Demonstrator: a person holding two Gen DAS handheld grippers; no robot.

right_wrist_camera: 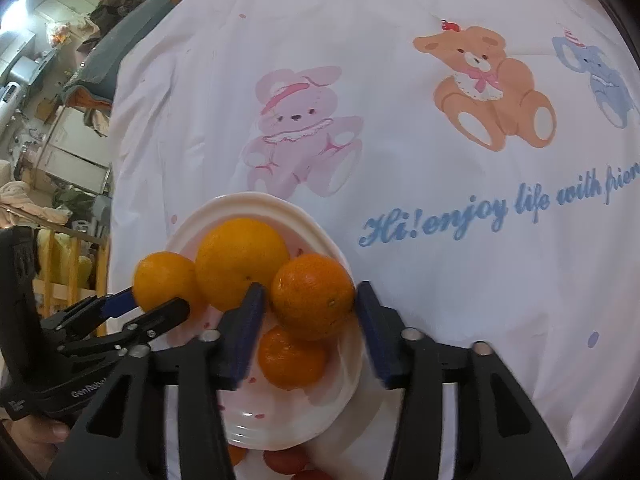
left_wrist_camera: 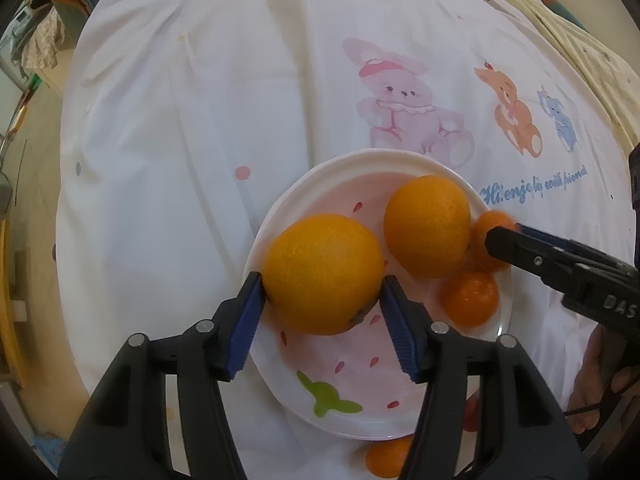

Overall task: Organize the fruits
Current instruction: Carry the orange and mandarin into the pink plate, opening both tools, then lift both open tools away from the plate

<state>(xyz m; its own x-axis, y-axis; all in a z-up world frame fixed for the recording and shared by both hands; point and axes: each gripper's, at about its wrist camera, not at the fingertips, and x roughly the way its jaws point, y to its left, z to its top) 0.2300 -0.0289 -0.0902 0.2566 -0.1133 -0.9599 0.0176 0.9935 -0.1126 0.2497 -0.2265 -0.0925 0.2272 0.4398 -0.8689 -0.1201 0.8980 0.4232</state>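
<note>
1. While both grippers worked over the plate, the left gripper clamped one big orange, likely setting it down
2. The right gripper pinched a mandarin above the plate
3. On or over the plate: two oranges, two mandarins; more fruit lay beside it, partly hidden

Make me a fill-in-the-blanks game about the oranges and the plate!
1. The left gripper is shut on a big ____.
2. The fruit lies on a pink and white ____.
3. The right gripper is shut on a small orange, and another small one lies just ____ it.
4. The pink animal printed on the cloth is a ____.

Missing words: orange; plate; below; bunny
</note>
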